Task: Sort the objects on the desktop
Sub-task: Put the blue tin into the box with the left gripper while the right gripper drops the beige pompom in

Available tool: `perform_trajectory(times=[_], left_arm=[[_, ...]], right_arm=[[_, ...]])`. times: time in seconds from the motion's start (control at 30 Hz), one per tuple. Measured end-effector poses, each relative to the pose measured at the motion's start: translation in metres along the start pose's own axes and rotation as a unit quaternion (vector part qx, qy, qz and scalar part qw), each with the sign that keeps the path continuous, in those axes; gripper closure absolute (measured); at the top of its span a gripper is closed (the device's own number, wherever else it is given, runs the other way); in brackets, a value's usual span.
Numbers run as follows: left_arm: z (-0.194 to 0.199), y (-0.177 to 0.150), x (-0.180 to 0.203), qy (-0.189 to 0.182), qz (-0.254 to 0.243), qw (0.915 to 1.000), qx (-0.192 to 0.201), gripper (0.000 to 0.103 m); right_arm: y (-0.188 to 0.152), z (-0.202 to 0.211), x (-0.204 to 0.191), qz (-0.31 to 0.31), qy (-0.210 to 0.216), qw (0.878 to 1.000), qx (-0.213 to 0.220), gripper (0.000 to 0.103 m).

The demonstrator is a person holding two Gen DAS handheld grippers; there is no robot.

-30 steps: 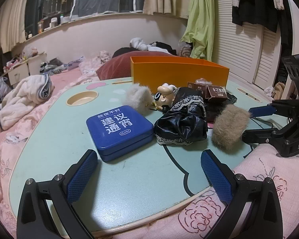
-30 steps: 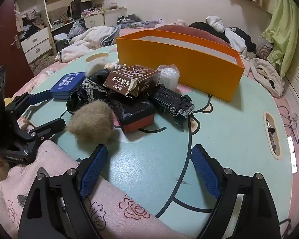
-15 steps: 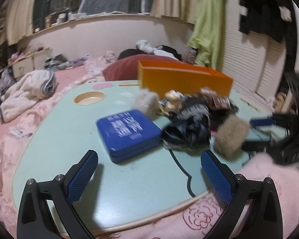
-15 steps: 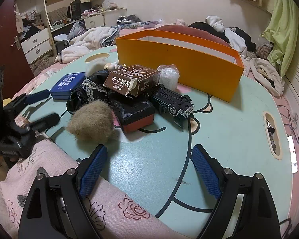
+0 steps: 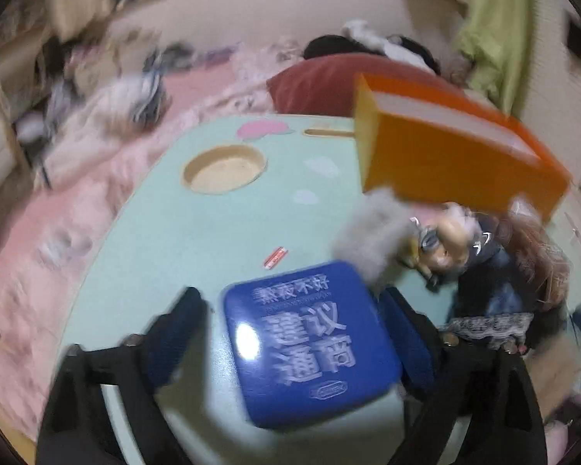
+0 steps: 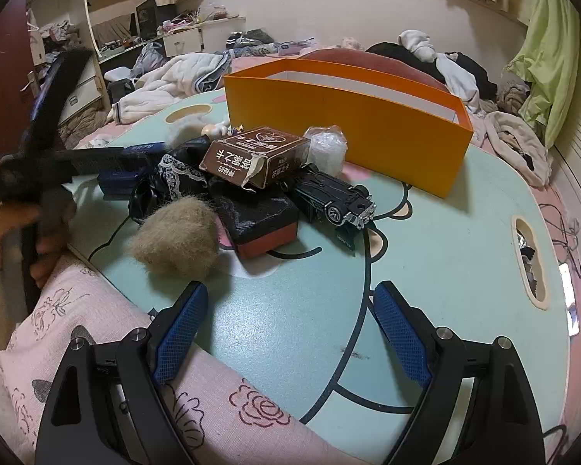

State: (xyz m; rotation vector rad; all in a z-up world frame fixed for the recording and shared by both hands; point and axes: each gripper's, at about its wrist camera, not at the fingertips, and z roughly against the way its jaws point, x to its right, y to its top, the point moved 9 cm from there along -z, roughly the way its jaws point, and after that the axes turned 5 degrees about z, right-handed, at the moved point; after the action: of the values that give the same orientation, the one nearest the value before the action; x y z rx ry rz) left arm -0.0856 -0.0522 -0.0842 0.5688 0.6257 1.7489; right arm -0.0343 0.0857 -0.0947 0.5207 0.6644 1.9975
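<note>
In the left wrist view a blue tin (image 5: 310,348) with white lettering lies on the mint table (image 5: 213,240). My left gripper (image 5: 290,298) straddles it and its jaws are closing; a thin gap still shows at the left pad (image 5: 182,325). The picture is blurred. My right gripper (image 6: 290,290) stands open above the table's near edge, with nothing between its fingers. Ahead of it lies a pile: a beige fur ball (image 6: 178,240), a black-and-red case (image 6: 263,221), a brown carton (image 6: 251,155) and a toy car (image 6: 337,197). An orange box (image 6: 348,116) stands behind.
A grey fluff ball (image 5: 372,232), a small figurine (image 5: 445,240) and black lace cloth (image 5: 495,294) lie right of the tin. A small red-and-white slip (image 5: 275,257) and a round cup hole (image 5: 224,168) sit beyond it. Pink bedding (image 6: 97,310) borders the table's near edge.
My left gripper has swung forward and tilted down over the blue tin, and its fingers have drawn closer together around it. The right gripper has stayed still.
</note>
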Motion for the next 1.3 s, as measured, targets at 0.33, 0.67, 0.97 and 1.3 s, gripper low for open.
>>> perform_trajectory(times=[0.33,0.67,0.97,1.3], left_arm=[[0.034,-0.014,-0.034,-0.088,0.111,0.9862,0.086,0.038],[0.060,-0.010,-0.044,-0.118,0.126,0.9728,0.155,0.038],[0.069,-0.014,-0.047,-0.129,0.122,0.9702,0.164,0.038],[0.098,0.052,0.011,-0.160,0.073,0.9714,0.159,0.038]], right_arm=[[-0.003,0.029,-0.005,-0.010,0.038,0.997,0.062,0.018],[0.035,0.031,-0.071,0.092,0.080,0.990,0.074,0.044],[0.019,0.031,-0.058,0.059,0.108,0.991,0.059,0.063],[0.041,0.078,0.049,-0.067,0.042,0.985,0.154,0.062]])
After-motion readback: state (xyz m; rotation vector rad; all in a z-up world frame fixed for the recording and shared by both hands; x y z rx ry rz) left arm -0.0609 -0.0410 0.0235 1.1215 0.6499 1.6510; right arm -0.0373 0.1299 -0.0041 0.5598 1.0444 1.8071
